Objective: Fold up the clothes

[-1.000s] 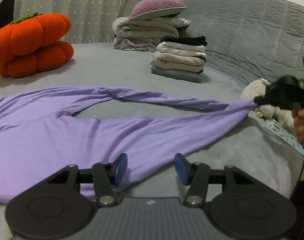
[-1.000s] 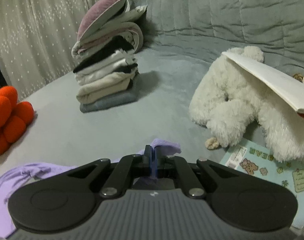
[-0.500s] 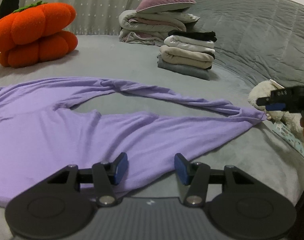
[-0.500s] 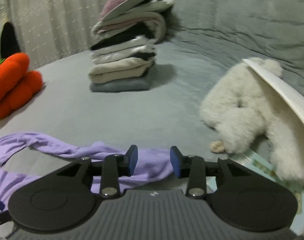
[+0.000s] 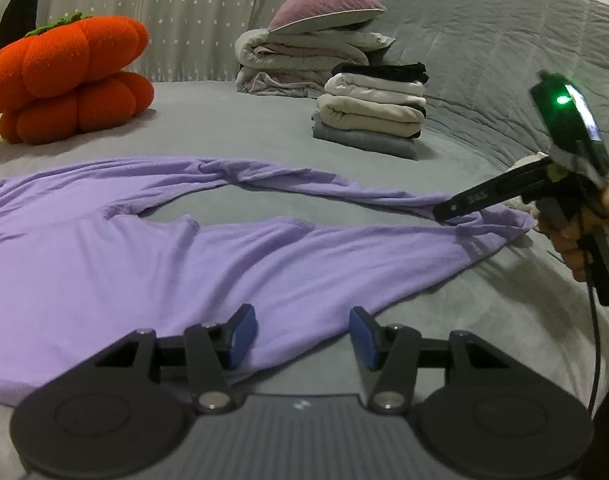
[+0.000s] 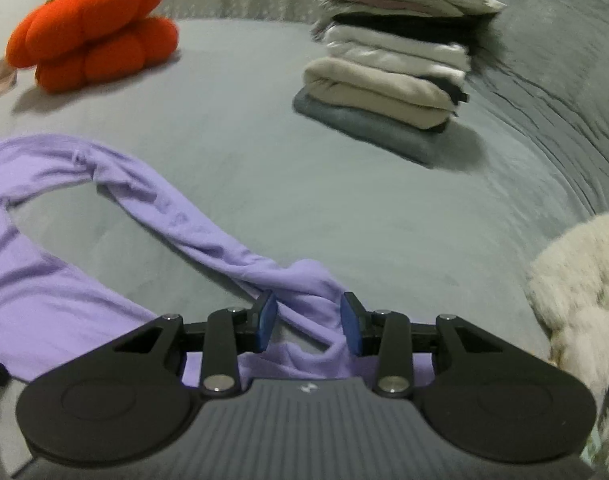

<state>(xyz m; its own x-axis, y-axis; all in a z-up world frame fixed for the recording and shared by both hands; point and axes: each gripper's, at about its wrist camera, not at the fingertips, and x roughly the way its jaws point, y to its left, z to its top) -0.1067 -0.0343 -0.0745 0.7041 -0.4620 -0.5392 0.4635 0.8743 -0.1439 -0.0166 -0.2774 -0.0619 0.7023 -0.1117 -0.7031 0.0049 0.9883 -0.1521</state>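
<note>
A purple long-sleeved garment [image 5: 184, 264] lies spread on the grey bed, its sleeve [image 6: 208, 236] running to a bunched end at the right. My left gripper [image 5: 303, 336] hovers open over the garment's near edge, with nothing between its blue pads. My right gripper [image 6: 309, 322] is low over the bunched sleeve end. Its jaws are closing with purple cloth lying between them, and the pads are not pressing on it. In the left wrist view the right gripper [image 5: 448, 211] shows side-on, its tip on the fabric, held by a hand.
A stack of folded clothes [image 5: 374, 120] stands at the back, with rolled bedding and a pillow [image 5: 304, 56] behind it. An orange pumpkin cushion [image 5: 68, 80] sits at the back left. A white plush toy [image 6: 580, 288] lies close on the right.
My right gripper let go of the sleeve end, opened, rolled level and moved left and down over the cloth. The sleeve end dropped onto the bed. My left gripper stayed put.
</note>
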